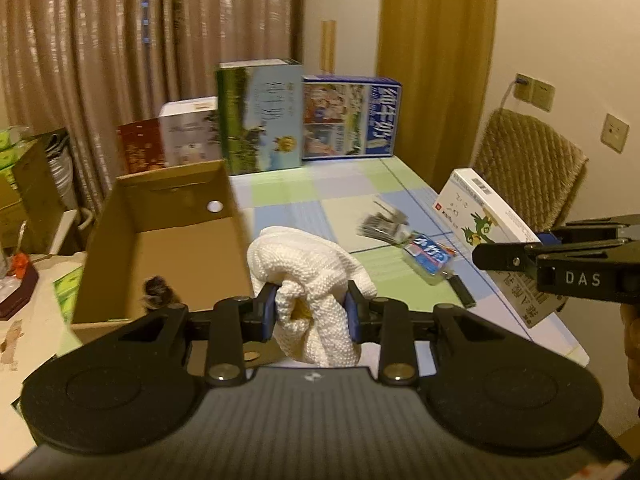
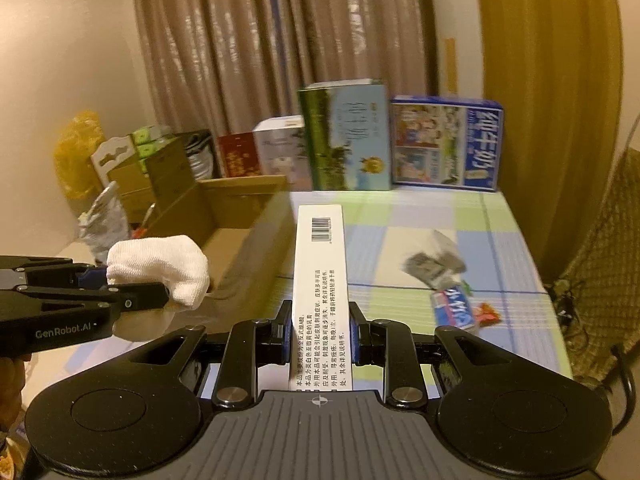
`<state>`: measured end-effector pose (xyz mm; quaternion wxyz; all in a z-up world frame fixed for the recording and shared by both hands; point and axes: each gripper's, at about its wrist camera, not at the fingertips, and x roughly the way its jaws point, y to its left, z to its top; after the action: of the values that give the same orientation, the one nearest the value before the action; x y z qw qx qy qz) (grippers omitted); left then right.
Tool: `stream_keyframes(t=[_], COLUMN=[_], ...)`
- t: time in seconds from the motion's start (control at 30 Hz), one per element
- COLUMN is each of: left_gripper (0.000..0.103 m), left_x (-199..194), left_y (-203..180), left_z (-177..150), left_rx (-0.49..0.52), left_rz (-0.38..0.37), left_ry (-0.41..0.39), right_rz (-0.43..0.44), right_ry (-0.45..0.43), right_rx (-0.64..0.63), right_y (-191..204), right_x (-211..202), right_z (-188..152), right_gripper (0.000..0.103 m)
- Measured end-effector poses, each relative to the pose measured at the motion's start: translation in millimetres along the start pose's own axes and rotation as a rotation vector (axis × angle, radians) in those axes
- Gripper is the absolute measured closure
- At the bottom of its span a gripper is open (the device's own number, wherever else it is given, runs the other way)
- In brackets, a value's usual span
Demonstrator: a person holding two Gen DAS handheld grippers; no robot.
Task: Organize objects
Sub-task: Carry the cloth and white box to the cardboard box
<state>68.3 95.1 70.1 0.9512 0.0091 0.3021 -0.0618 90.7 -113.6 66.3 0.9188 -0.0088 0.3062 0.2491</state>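
Observation:
My left gripper (image 1: 311, 312) is shut on a white knitted cloth (image 1: 316, 276) and holds it above the table, next to the right wall of an open cardboard box (image 1: 168, 240). The cloth (image 2: 160, 272) and the left gripper (image 2: 160, 294) also show at the left of the right wrist view. My right gripper (image 2: 320, 332) is shut on a long white medicine box (image 2: 320, 280) with a barcode and printed text. That box (image 1: 484, 220) shows at the right of the left wrist view, held by the right gripper (image 1: 480, 258). A small dark object (image 1: 158, 292) lies in the cardboard box.
The table has a green and blue checked cloth (image 2: 420, 216). A blue packet (image 2: 454, 306), a grey blurred item (image 2: 434, 266) and a small black stick (image 1: 464, 292) lie on it. Several upright boxes (image 2: 444, 144) stand at the back. A woven chair (image 1: 528, 160) is at right.

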Motion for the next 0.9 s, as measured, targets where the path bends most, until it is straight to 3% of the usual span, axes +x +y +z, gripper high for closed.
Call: stream_keyframes(t=[0.37, 0.9], left_gripper=[0.075, 0.075], left_x=[-26, 2], left_y=[49, 128], left_z=[-5, 7], left_rx=[-0.02, -0.046], left_rz=[0.083, 0.169], left_ry=[-0.018, 0.001], right_rz=[0.08, 0.162], right_ry=[0.019, 0.076], right_rx=[-0.032, -0.084], right_y=[48, 97], right_x=[20, 102], right_z=[8, 28], right_gripper=[0.08, 0.08])
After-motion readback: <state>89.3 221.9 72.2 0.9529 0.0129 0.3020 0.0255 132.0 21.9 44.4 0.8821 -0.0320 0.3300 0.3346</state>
